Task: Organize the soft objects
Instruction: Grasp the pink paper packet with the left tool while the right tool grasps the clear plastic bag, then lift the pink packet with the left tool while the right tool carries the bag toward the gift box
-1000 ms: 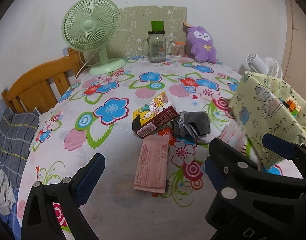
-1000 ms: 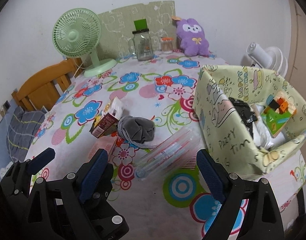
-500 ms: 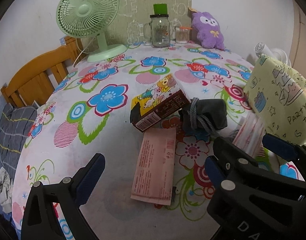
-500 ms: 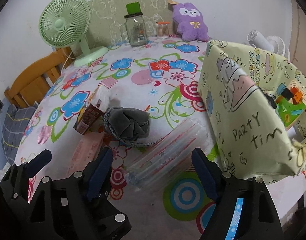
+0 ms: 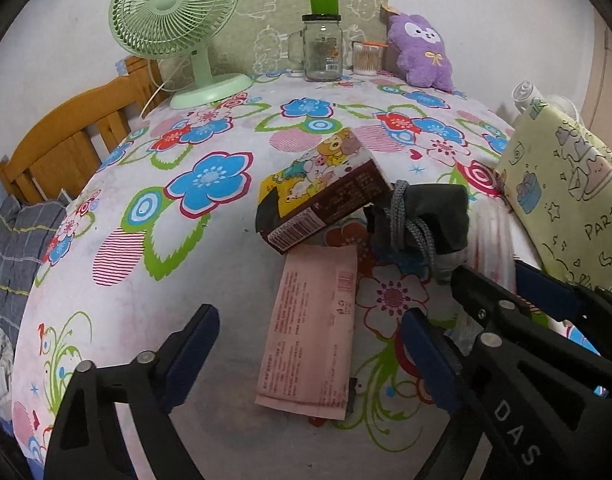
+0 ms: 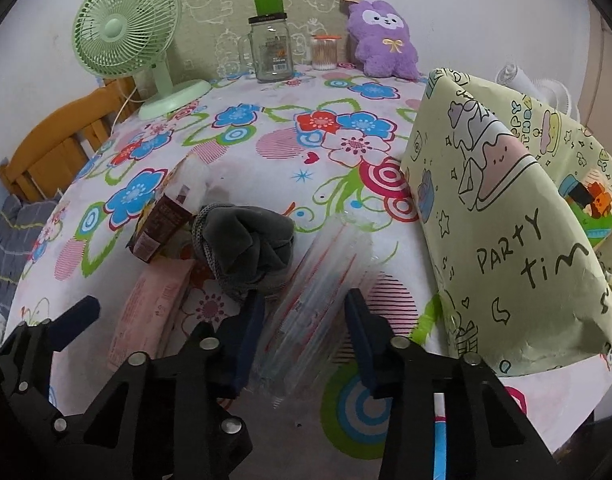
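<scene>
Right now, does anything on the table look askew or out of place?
Yes. The cartoon-printed carton sits tilted, one end propped off the tablecloth and overlapping the pink packet. The yellow-green paper bag leans with a dented, creased front wall. The grey drawstring pouch lies crumpled among them.

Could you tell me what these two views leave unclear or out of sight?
- Yellow paper box: its contents. Its near wall hides nearly all in the right wrist view; the left wrist view's edge crops it.
- Clear plastic packet: right claw closing around it; whether the pads press yet is unclear, and its contents are hard to read.
- Pink packet: print too small; the left claw straddles it, closing.
- Cartoon box: end hidden by grey drawstring pouch.
</scene>
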